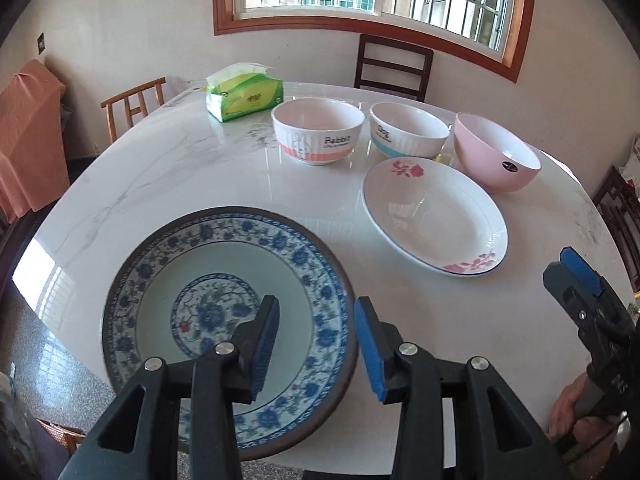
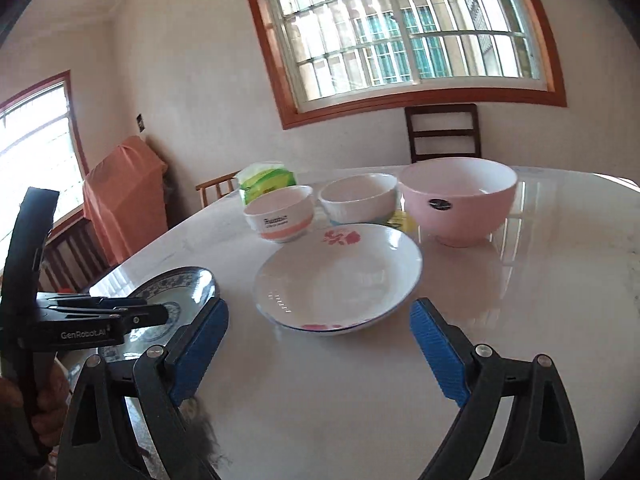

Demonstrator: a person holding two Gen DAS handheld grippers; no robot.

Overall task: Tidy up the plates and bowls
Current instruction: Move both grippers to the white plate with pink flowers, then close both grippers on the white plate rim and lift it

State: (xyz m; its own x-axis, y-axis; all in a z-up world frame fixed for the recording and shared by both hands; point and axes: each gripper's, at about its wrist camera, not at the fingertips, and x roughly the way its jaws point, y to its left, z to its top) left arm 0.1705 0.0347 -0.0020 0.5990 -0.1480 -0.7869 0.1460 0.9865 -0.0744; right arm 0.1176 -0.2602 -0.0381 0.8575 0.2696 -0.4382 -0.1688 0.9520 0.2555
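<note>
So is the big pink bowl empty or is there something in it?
Empty. The pink bowl stands upright on the table, and the right wrist view shows only its bare white inside.

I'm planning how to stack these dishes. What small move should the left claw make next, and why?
Probably close the left claw on the near rim of the blue floral plate. Its open fingers appear to straddle that rim, though contact is unclear. The right claw is open, short of the white rose plate.
</note>
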